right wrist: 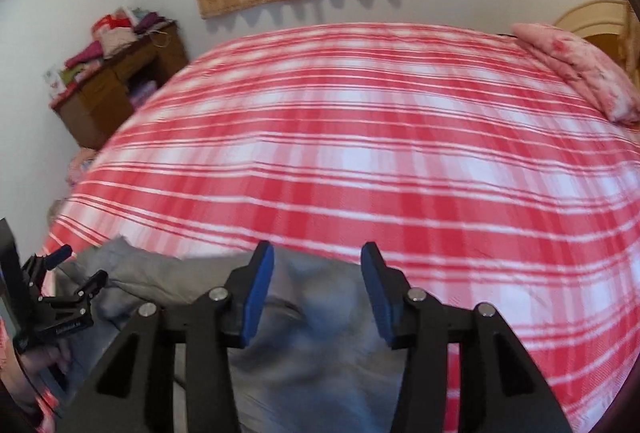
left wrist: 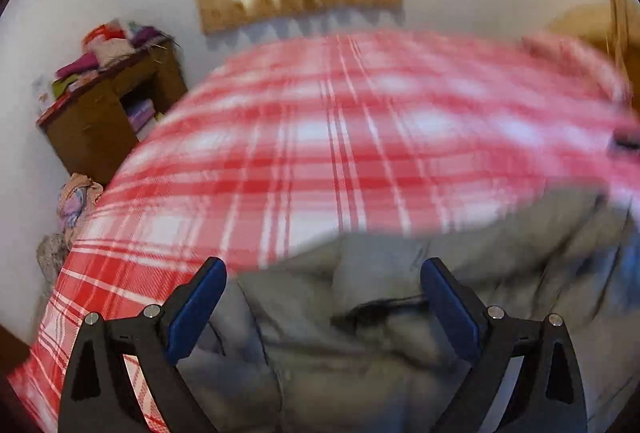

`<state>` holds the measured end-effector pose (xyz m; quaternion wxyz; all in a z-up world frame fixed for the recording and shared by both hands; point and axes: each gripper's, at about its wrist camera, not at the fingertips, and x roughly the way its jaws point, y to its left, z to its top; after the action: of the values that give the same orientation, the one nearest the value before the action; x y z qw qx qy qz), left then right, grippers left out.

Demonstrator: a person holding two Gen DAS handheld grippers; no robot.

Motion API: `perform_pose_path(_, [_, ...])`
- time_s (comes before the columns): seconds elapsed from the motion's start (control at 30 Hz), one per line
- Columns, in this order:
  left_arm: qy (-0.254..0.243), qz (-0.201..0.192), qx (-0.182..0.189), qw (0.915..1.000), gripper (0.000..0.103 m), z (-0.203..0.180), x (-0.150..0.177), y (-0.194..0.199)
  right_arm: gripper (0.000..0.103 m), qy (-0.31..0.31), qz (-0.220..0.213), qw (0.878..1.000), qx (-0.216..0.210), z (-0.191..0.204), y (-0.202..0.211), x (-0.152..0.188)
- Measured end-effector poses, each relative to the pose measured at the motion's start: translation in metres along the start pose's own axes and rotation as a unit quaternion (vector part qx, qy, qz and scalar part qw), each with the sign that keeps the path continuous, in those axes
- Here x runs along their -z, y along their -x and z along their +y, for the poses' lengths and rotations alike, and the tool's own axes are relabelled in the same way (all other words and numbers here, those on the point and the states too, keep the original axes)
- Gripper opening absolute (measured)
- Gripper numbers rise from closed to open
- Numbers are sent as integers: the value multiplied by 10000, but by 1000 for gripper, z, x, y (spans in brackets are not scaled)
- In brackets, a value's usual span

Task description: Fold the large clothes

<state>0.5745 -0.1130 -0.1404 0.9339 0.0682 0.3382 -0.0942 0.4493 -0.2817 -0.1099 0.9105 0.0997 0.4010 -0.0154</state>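
**Both claws free above the grey garment at the near edge of the bed**

The left gripper [left wrist: 323, 307] stands wide, nothing between its blue pads [left wrist: 196, 309] — the grey garment [left wrist: 360, 333] lies directly beneath and ahead of it, rumpled, running off to the right. The right gripper [right wrist: 317, 295] is parted about halfway, its pads clear of the cloth, with the same garment [right wrist: 320, 353] below it and stretching leftward toward the other claw. So the garment's long axis appears to run across, from one claw to the other, along the near side of the red plaid bedspread [right wrist: 360, 153]. Each claw hangs over its own end, neither plainly nearer. Beyond, the bedspread lies bare toward the pillow [right wrist: 580, 69].
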Motion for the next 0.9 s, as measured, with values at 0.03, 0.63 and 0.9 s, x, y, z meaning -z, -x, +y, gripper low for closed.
perform_pose_path(0.03, [136, -132, 95, 9998, 98, 1, -8, 7, 45, -2, 3, 10000, -21, 9, -7, -3])
perform_pose_path(0.63, [482, 797, 784, 9926, 98, -37, 29, -58, 40, 327, 151, 9993, 58, 23, -57, 65])
perform_pose_path(0.9, [623, 225, 484, 9966, 98, -28, 16, -21, 40, 361, 34, 9993, 96, 24, -60, 71])
